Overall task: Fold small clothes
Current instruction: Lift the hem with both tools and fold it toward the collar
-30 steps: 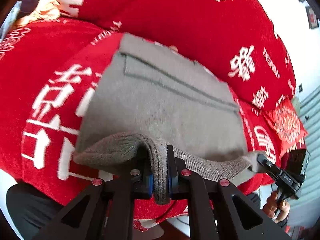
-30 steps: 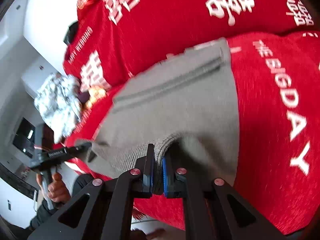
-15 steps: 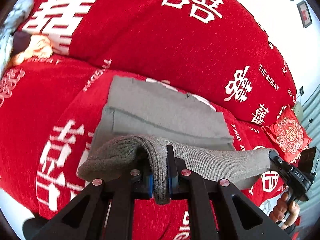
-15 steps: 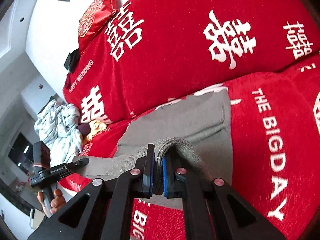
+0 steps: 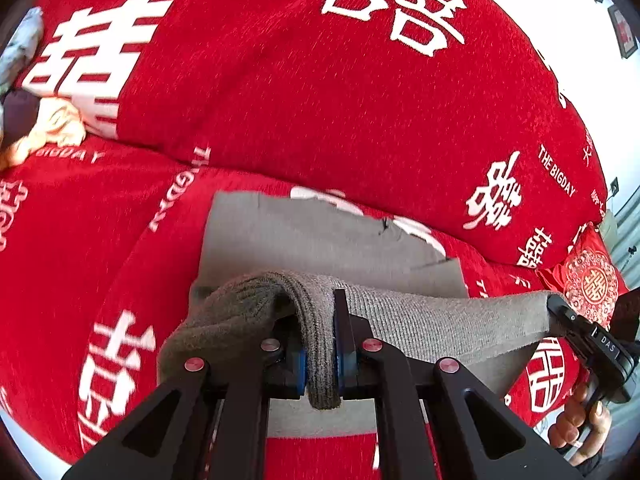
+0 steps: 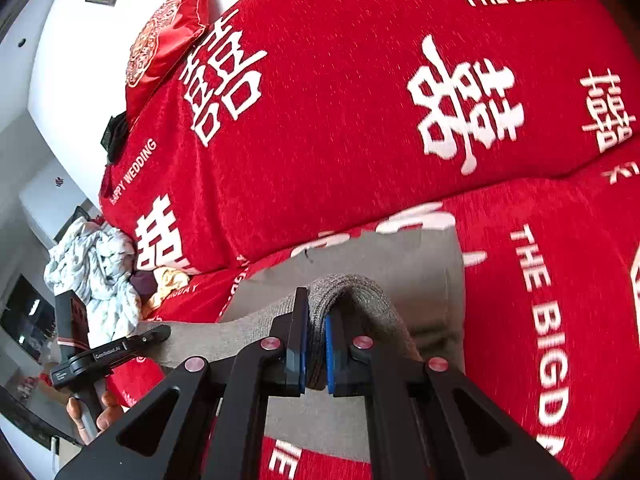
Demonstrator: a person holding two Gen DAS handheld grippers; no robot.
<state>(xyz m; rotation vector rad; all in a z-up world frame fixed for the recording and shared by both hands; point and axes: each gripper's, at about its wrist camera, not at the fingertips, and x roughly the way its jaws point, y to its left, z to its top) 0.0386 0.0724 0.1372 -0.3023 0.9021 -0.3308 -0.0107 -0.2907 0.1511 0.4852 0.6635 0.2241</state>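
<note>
Left claw point(image 5: 320, 354) and right claw point(image 6: 316, 354) each clamped ribbed hem of grey knit garment point(image 5: 320, 240), lifted taut between them above red sofa cover point(image 5: 280, 100), likely for folding over flat half ahead.

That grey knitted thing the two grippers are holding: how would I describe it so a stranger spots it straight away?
Find the big red sofa cover printed with white characters. On its seat lies one plain grey knit garment, its near ribbed edge lifted, pinched by the left gripper and right gripper. It is the only flat, unprinted grey cloth there; the white crumpled laundry sits at the far end.
</note>
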